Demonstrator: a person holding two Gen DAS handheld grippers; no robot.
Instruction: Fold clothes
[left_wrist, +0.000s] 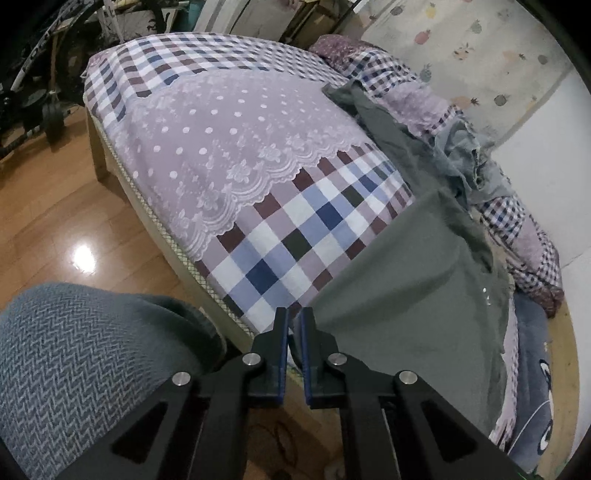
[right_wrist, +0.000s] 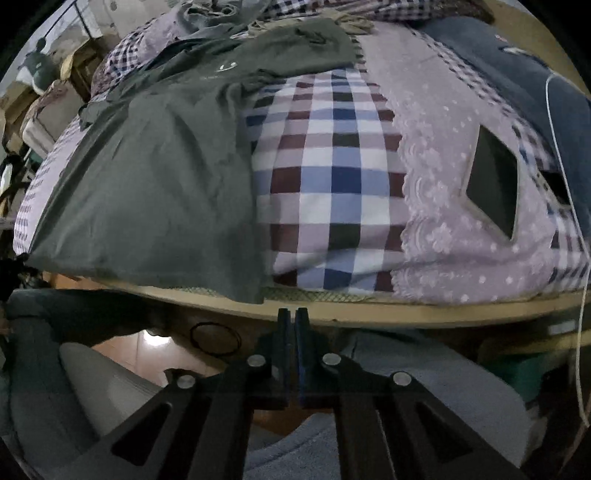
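A dark green T-shirt (left_wrist: 406, 280) lies spread on the bed, its hem at the near edge. My left gripper (left_wrist: 293, 317) is at the hem's left corner, its fingers nearly together with the fabric's edge between the blue pads (left_wrist: 303, 354). In the right wrist view the same T-shirt (right_wrist: 155, 177) covers the bed's left half, with a small white logo near the chest. My right gripper (right_wrist: 293, 314) is shut and holds nothing; it hangs just below the bed's edge, a little right of the hem's other corner (right_wrist: 255, 291).
The bed (left_wrist: 229, 147) has a checked and lilac lace cover. Crumpled grey clothes (left_wrist: 469, 162) and a checked quilt (left_wrist: 517, 221) lie along the wall. A tablet (right_wrist: 491, 184) and a white cable (right_wrist: 565, 177) lie at the right. A person's knees (left_wrist: 74, 362) are near the bed.
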